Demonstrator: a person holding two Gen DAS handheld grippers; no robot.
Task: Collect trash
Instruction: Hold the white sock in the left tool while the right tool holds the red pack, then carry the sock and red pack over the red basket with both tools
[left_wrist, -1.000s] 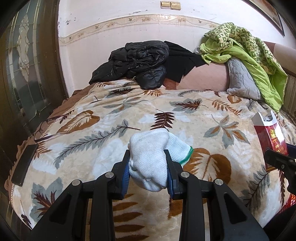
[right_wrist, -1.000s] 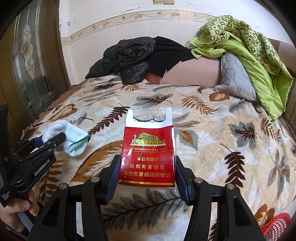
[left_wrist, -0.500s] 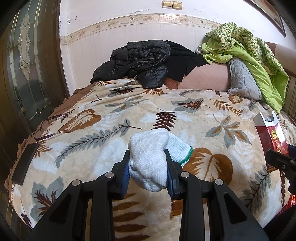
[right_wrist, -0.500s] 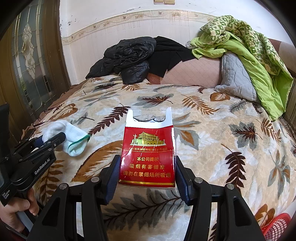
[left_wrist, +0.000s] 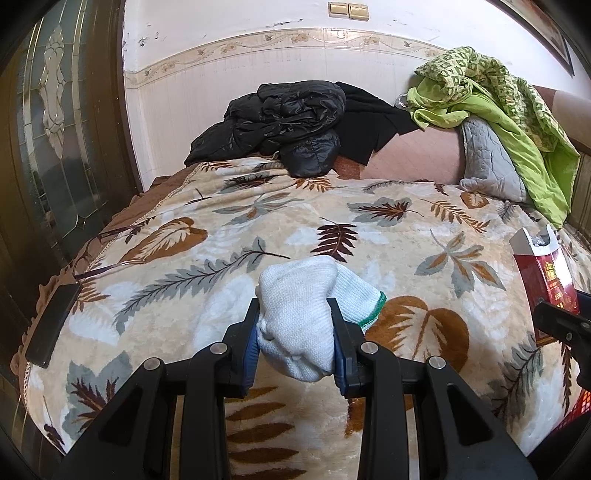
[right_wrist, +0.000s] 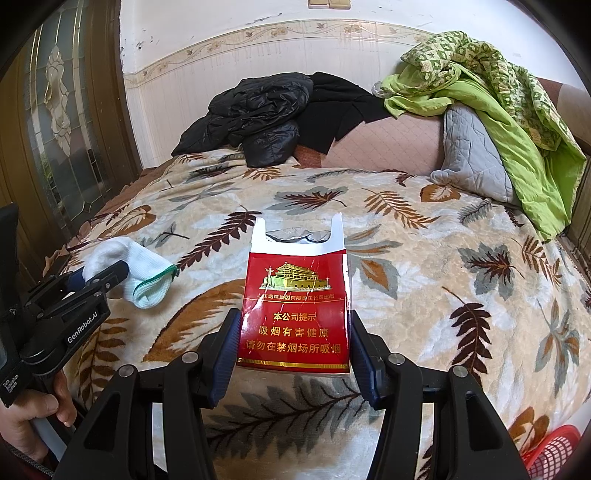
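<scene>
From my remote seat, both grippers hang over a bed (left_wrist: 388, 236) spread with a leaf-print blanket (right_wrist: 424, 258). My left gripper (left_wrist: 295, 332) is clamped on a white sock (left_wrist: 299, 310); my right gripper (right_wrist: 291, 343) is clamped on a red pack (right_wrist: 295, 295) held upright.

Edges first: the blanket's left edge drops toward a dark door (left_wrist: 55, 147) with patterned glass, and a black slab (left_wrist: 53, 326) — I cannot tell what it is — lies right at that edge, with glasses (left_wrist: 107, 254) just beyond it. The far end is crowded: a black jacket (left_wrist: 280, 125) against the wall, a grey pillow (right_wrist: 472, 155) and a green quilt (right_wrist: 498, 96) piled at far right. The middle of the blanket between these is open. A red basket (right_wrist: 550, 450) peeks in at the right view's lower right corner, below the bed's near edge.

The sock is bunched, its knit thick, with a green-trimmed cuff sticking out past the right finger; its toe end sags below the pads. The pack is creased, its top torn open to white flaps with silver foil inside, a gold building printed above yellow Chinese lettering. The two grippers are near each other, side by side, not touching.
</scene>
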